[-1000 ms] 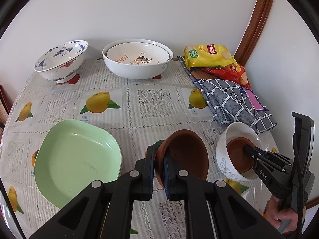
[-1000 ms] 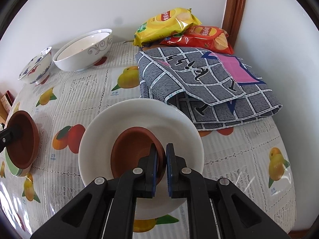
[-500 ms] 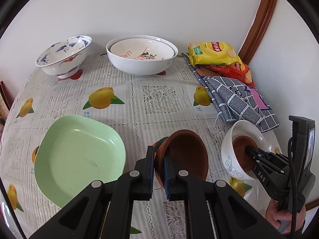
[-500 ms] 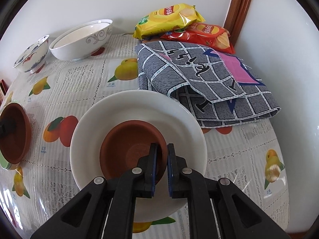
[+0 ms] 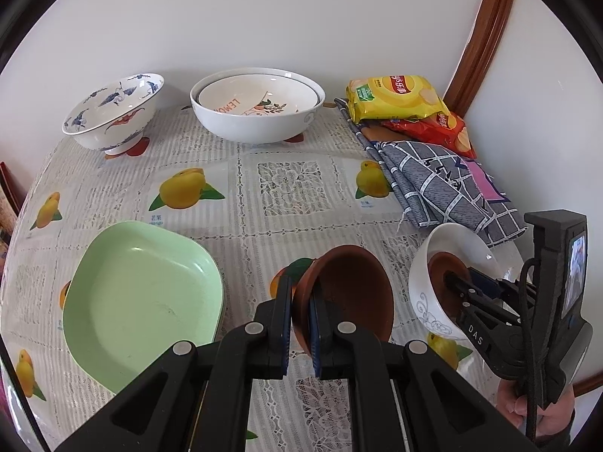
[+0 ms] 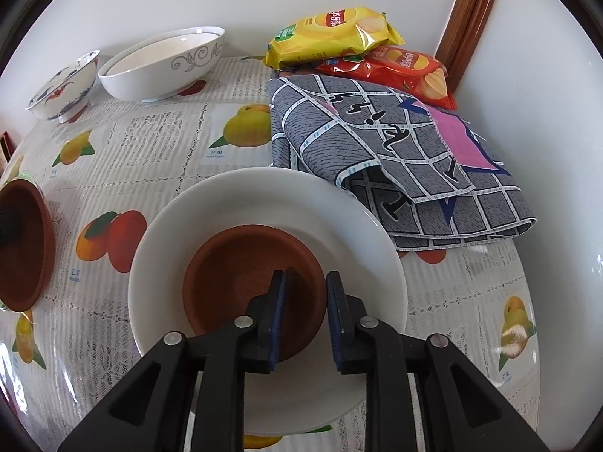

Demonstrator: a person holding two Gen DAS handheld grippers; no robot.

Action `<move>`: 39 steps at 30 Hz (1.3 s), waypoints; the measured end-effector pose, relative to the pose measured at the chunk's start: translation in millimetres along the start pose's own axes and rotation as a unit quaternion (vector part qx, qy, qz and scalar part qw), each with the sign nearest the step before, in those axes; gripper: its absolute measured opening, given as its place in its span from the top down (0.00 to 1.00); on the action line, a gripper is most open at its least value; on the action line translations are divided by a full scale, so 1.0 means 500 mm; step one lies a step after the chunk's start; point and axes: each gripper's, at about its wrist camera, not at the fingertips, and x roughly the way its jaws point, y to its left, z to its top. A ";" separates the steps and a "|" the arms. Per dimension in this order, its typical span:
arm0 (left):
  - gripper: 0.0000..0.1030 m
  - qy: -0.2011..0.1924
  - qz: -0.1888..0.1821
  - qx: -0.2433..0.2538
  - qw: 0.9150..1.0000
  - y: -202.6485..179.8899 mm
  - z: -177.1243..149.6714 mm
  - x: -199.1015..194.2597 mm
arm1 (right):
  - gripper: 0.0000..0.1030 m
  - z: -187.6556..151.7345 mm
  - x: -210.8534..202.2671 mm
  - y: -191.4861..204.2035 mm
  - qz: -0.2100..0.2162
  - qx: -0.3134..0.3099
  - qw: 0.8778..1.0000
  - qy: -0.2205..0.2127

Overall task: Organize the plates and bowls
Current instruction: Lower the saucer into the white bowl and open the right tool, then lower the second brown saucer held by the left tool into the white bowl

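My left gripper (image 5: 300, 320) is shut on the rim of a brown bowl (image 5: 346, 290), which hangs tilted over the tablecloth; the same bowl shows at the left edge of the right wrist view (image 6: 22, 248). A smaller brown bowl (image 6: 241, 275) rests inside a white bowl (image 6: 264, 196) at the table's right. My right gripper (image 6: 305, 297) reaches into that white bowl (image 5: 422, 282). Its jaws are opening, with the small brown bowl's near rim between the pads and a gap showing. A green square plate (image 5: 143, 301) lies to the left.
Against the back wall stand a blue-patterned bowl (image 5: 113, 113) and two nested white bowls (image 5: 256, 113). A folded grey checked cloth (image 6: 395, 150) and two crisp bags (image 6: 339, 34) fill the back right corner. A person's hand (image 5: 527, 406) holds the right gripper.
The right gripper's jaws, shut on the small brown bowl's rim before, have parted. The white bowl with the brown one inside now sits more level. The left gripper keeps its hold.
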 end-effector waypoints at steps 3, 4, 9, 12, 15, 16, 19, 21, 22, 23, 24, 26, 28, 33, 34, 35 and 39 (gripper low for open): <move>0.92 -0.003 0.000 0.005 1.000 -0.013 0.001 -0.005 | 0.66 0.000 -0.012 0.000 -0.003 -0.001 1.000 -0.009; 0.92 -0.004 0.000 0.006 1.000 -0.018 0.002 -0.007 | 0.66 -0.001 -0.019 -0.002 -0.003 -0.001 1.000 -0.014; 0.92 -0.009 -0.007 0.017 1.000 -0.051 0.004 -0.020 | 0.65 -0.007 -0.064 -0.029 0.015 0.015 0.999 -0.033; 0.92 -0.011 -0.013 0.027 0.999 -0.077 0.003 -0.027 | 0.65 -0.014 -0.096 -0.060 0.020 0.031 0.998 -0.046; 0.92 -0.012 -0.017 0.037 0.999 -0.106 0.003 -0.031 | 0.63 -0.022 -0.128 -0.090 0.019 0.046 0.997 -0.061; 0.92 -0.012 -0.019 0.039 0.999 -0.115 0.003 -0.031 | 0.63 -0.026 -0.138 -0.102 0.019 0.051 0.996 -0.066; 0.92 -0.014 -0.024 0.047 0.999 -0.143 0.002 -0.036 | 0.60 -0.039 -0.158 -0.131 0.011 0.058 0.995 -0.074; 0.92 -0.016 -0.026 0.052 0.998 -0.160 0.002 -0.038 | 0.60 -0.048 -0.167 -0.150 0.005 0.063 0.995 -0.077; 0.92 -0.016 -0.028 0.054 0.998 -0.168 0.002 -0.038 | 0.60 -0.054 -0.171 -0.160 0.004 0.067 0.995 -0.077; 0.92 -0.016 -0.028 0.055 0.998 -0.175 0.002 -0.037 | 0.60 -0.058 -0.173 -0.170 0.004 0.070 0.995 -0.077; 0.92 -0.015 -0.028 0.056 0.998 -0.182 0.002 -0.036 | 0.60 -0.063 -0.174 -0.180 0.002 0.072 0.994 -0.077; 0.92 -0.014 -0.028 0.058 0.998 -0.194 0.002 -0.033 | 0.60 -0.074 -0.177 -0.197 -0.003 0.076 0.994 -0.074; 0.92 -0.012 -0.027 0.058 0.998 -0.202 0.001 -0.027 | 0.60 -0.086 -0.181 -0.214 -0.005 0.082 0.994 -0.074; 0.92 0.001 -0.029 0.047 0.998 -0.209 0.002 -0.009 | 0.60 -0.106 -0.179 -0.247 -0.008 0.096 0.993 -0.071; 0.92 0.002 -0.029 0.046 0.999 -0.210 0.003 -0.005 | 0.60 -0.111 -0.178 -0.252 -0.008 0.098 0.993 -0.070; 0.92 0.002 -0.028 0.044 0.999 -0.211 0.004 -0.002 | 0.60 -0.114 -0.177 -0.255 -0.007 0.100 0.993 -0.069; 0.92 0.008 -0.025 0.044 0.999 -0.220 0.008 0.016 | 0.60 -0.125 -0.168 -0.263 -0.003 0.106 0.992 -0.064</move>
